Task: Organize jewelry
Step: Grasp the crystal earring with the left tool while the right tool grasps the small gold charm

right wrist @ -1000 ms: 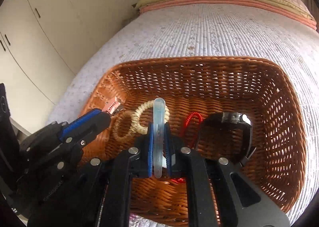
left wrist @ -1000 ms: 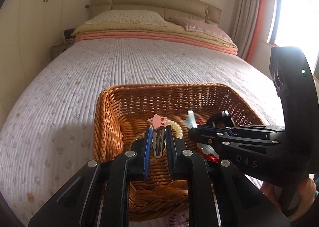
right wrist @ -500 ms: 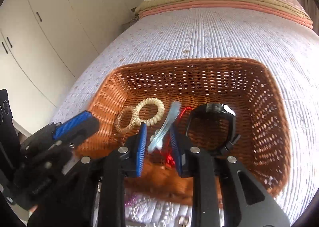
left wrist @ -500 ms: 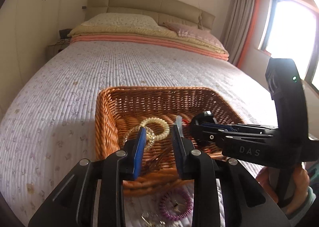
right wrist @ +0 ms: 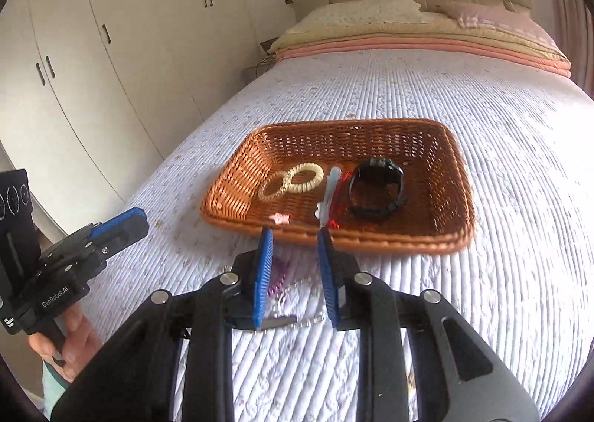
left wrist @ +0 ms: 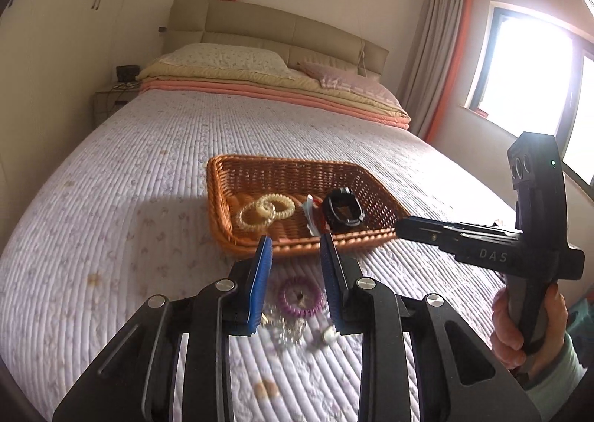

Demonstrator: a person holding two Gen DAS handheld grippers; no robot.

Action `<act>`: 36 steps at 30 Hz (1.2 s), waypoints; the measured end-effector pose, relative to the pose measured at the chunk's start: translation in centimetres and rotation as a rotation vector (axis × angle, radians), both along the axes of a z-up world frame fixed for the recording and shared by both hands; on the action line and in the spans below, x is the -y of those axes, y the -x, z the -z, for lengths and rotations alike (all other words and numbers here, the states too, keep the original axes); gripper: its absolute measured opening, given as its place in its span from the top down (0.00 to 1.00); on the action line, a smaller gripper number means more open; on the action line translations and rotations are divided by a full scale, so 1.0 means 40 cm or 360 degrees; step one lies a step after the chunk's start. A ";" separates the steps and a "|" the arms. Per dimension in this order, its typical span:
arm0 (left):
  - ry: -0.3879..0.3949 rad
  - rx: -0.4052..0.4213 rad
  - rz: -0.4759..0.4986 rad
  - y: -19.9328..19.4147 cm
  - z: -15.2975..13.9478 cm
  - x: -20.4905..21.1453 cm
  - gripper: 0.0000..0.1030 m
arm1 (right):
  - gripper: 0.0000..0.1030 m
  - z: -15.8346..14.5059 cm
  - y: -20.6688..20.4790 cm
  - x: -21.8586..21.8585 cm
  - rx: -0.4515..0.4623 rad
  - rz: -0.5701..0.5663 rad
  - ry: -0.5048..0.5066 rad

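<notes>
Quilted bed [left wrist: 148,177] — white wardrobes [right wrist: 111,51] beside.

Wicker basket [right wrist: 451,177] on bed holds two cream coil hair ties [right wrist: 302,179], black watch [right wrist: 377,188], pale blue clip [right wrist: 328,192], pink star clip [right wrist: 279,218]; purple coil tie [left wrist: 300,296] outside.

You see one wicker basket [right wrist: 453,169] on one bed [right wrist: 501,117]. Inside: two pale coil hair ties [right wrist: 302,179], one black watch [right wrist: 377,192], one pale-blue clip [right wrist: 328,192], one pink star clip [right wrist: 279,218], one red cord [right wrist: 339,195]. On quilt before basket: one purple coil tie [left wrist: 300,296], one tangle of silver chain [left wrist: 287,329], pieces uncountable. Two pillows [left wrist: 226,58].
</notes>
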State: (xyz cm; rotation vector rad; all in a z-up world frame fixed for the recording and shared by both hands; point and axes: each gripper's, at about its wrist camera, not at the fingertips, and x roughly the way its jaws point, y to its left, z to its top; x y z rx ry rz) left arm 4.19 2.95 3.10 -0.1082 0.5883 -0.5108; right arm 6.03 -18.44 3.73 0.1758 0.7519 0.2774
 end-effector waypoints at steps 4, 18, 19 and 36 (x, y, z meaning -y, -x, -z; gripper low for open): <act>0.0005 -0.0044 -0.0005 0.036 0.035 -0.017 0.75 | 0.78 0.020 0.034 0.045 -0.0036 0.0073 -0.0059; -0.0048 -0.0306 0.0094 0.040 0.197 -0.003 0.67 | 0.78 0.196 0.037 0.062 -0.0234 0.0155 0.0034; -0.0086 -0.0299 0.0093 0.038 0.203 0.006 0.67 | 0.78 0.202 0.035 0.059 -0.0236 0.0153 0.0047; -0.0418 -0.0298 0.0018 -0.032 0.242 0.102 0.91 | 0.78 0.232 0.041 0.035 -0.0182 0.0127 0.0154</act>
